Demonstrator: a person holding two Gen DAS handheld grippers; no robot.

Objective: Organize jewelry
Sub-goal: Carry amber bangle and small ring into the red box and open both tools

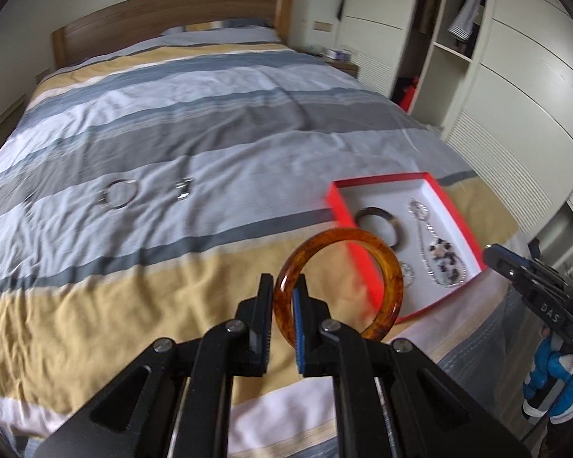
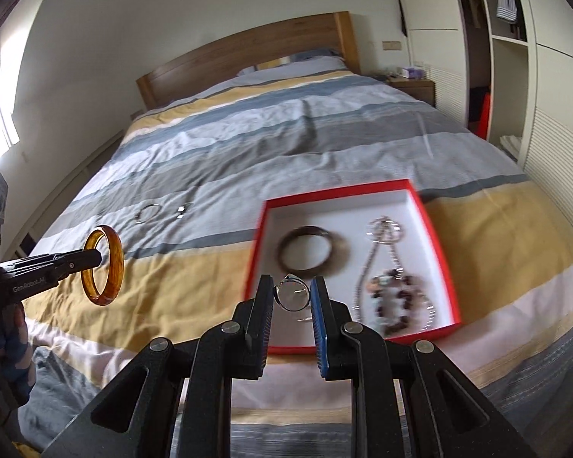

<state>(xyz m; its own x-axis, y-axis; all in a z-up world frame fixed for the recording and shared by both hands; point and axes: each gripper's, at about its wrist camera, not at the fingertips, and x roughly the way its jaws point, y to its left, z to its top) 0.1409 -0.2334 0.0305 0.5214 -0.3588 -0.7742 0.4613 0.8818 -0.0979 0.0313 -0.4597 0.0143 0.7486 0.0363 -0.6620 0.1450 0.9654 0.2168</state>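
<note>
My left gripper [image 1: 284, 286] is shut on an amber bangle [image 1: 378, 255] and holds it above the bed, left of the red box [image 1: 386, 181]; it shows in the right wrist view [image 2: 112, 267] too. My right gripper [image 2: 292, 286] is over the near left corner of the red box [image 2: 340, 191], with a silver ring [image 2: 292, 295] between its jaws; whether it is gripped or falling I cannot tell. In the box lie a dark bangle [image 2: 309, 250] and a beaded chain necklace [image 2: 391, 290]. A silver hoop [image 1: 118, 194] and a small silver piece [image 1: 183, 189] lie on the duvet.
The striped duvet [image 1: 172, 122] covers the bed, with a wooden headboard [image 1: 164, 15] at the far end. White wardrobes [image 1: 515, 76] stand to the right, a nightstand [image 2: 412, 86] beside the bed.
</note>
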